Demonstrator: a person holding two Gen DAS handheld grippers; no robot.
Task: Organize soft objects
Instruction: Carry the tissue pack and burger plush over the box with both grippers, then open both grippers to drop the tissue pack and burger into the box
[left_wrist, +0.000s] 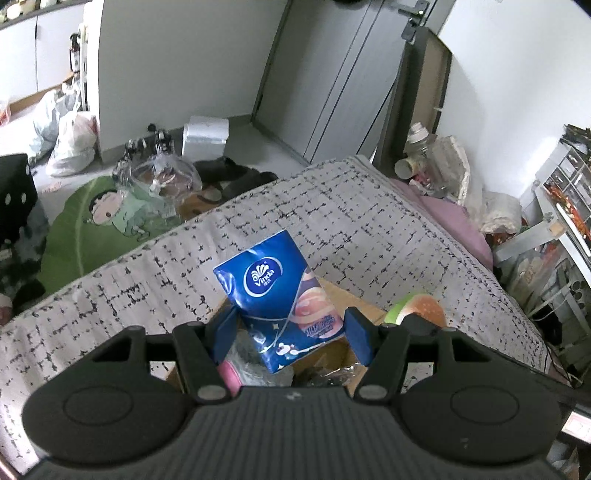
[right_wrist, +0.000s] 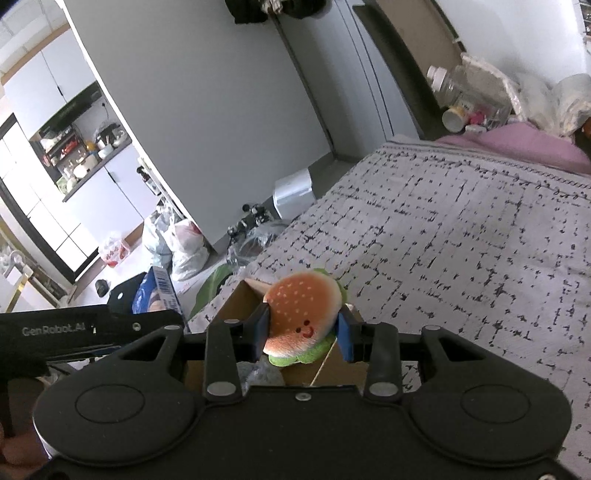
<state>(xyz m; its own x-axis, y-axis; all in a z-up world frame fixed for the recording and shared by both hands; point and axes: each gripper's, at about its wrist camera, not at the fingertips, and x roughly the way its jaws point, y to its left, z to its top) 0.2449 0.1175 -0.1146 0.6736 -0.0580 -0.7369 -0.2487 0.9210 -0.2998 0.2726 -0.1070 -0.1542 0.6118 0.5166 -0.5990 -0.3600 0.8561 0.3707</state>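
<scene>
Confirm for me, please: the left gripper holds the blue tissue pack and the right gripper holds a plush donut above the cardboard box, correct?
Not quite: the right gripper holds a plush hamburger, not a donut, as the right wrist view shows. The left gripper does hold the blue tissue pack above the cardboard box.

Blue Vinda tissue pack (left_wrist: 280, 299) is tilted, clamped at its lower end, up above an open cardboard box (left_wrist: 364, 310) on the bed. Smiley burger plush (right_wrist: 303, 317) is squeezed sideways over the same box.
</scene>
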